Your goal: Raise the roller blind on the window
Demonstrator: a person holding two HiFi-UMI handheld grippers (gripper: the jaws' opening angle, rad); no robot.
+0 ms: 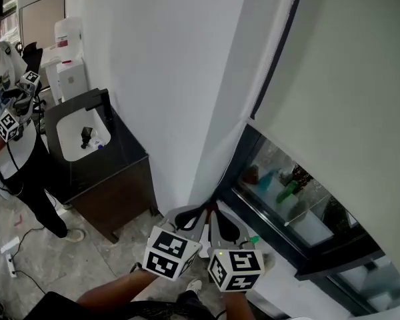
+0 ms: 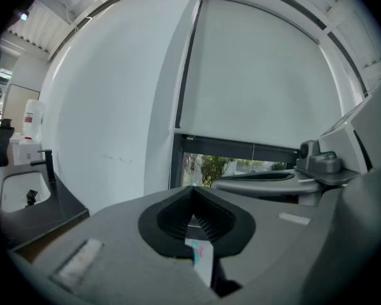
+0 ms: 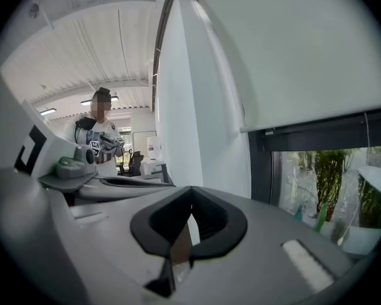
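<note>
Both tools are empty. The left gripper (image 2: 191, 189) has its jaws pressed together with nothing between them, and the right gripper (image 3: 190, 190) is the same, jaws closed on air. In the head view the two sit side by side, with their tips near the foot of the white wall (image 1: 167, 79).

The roller blind (image 2: 254, 75) hangs ahead of and above both pairs of jaws, well apart from them. It is lowered most of the way. Its bottom bar (image 3: 317, 122) lies above the right jaws and off to their right. Below it a strip of bare window (image 2: 209, 167) shows greenery outside.

The task looks barely begun, since the blind is untouched. A thin line (image 3: 366, 127) drops from the bar beyond the right jaws. It may be a pull cord, but it is too fine to be sure, and I can make out no side chain.

To do this step well, the jaws probably need to part before reaching in. One pair should then be brought level with the bar or cord and closed squarely on it, not on the fabric. A straight, steady pull should keep the blind rolling evenly. The second gripper is best kept beside the first, ready to take over the hold.
</note>
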